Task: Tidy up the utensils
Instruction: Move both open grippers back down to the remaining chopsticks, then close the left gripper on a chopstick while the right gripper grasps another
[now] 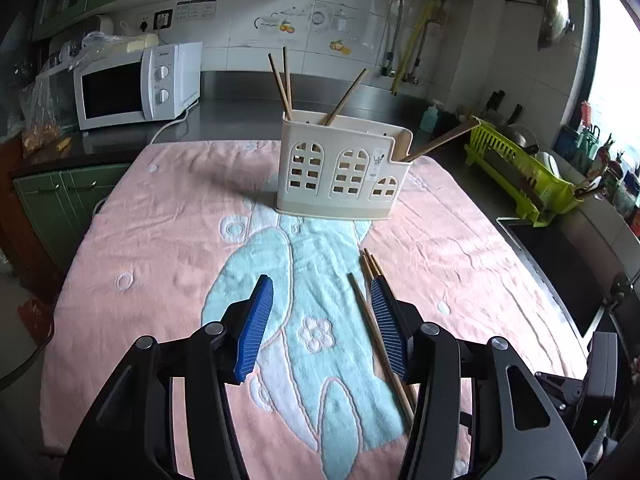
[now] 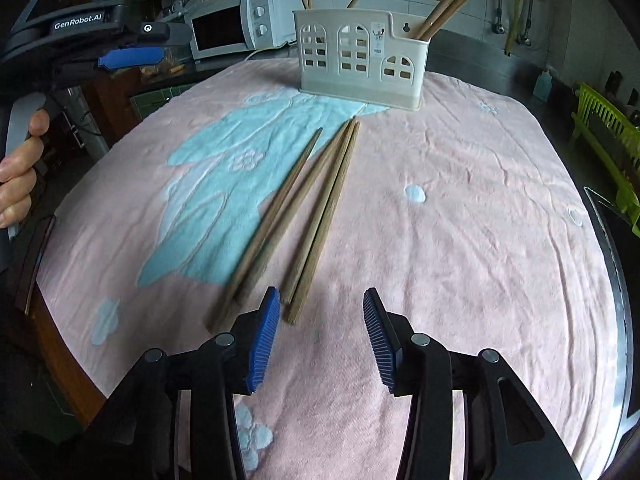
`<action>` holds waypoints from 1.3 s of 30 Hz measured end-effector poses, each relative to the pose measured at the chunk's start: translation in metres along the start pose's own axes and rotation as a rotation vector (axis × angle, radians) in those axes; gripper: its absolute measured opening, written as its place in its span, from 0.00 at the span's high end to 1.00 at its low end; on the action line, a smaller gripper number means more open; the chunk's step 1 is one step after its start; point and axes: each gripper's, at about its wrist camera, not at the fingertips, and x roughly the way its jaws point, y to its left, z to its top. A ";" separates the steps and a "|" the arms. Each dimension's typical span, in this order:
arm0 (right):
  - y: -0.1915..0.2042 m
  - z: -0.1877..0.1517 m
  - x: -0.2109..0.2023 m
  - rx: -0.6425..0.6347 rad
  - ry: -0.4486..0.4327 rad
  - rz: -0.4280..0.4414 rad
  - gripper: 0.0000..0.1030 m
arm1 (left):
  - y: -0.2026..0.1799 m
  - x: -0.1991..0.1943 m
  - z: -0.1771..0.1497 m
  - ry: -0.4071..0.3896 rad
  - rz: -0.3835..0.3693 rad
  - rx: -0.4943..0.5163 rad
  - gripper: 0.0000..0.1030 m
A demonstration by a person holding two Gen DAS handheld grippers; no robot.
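A cream utensil holder [image 1: 340, 176] [image 2: 360, 64] stands on the far part of the pink and blue cloth [image 1: 160, 240] [image 2: 460, 220], with a few wooden chopsticks upright in it. Several loose wooden chopsticks [image 1: 360, 298] [image 2: 316, 208] lie side by side on the cloth in front of it. My left gripper [image 1: 322, 284] hovers open over the cloth, its right finger just above the loose chopsticks. My right gripper [image 2: 322, 296] is open above their near ends, gripping nothing. In the right wrist view, the left gripper's blue pad [image 2: 132, 58] and a hand [image 2: 20, 168] show at the left.
A white microwave [image 1: 132, 84] [image 2: 236, 28] sits on the counter at the back left. A green dish rack [image 1: 520, 176] [image 2: 608, 136] and a dark sink [image 1: 560, 272] lie to the right. The cloth ends at the table's edges on the left and near side.
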 end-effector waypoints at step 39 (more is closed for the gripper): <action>-0.003 0.025 0.028 0.125 -0.020 -0.021 0.91 | 0.006 0.031 -0.067 0.160 -0.025 -0.053 0.47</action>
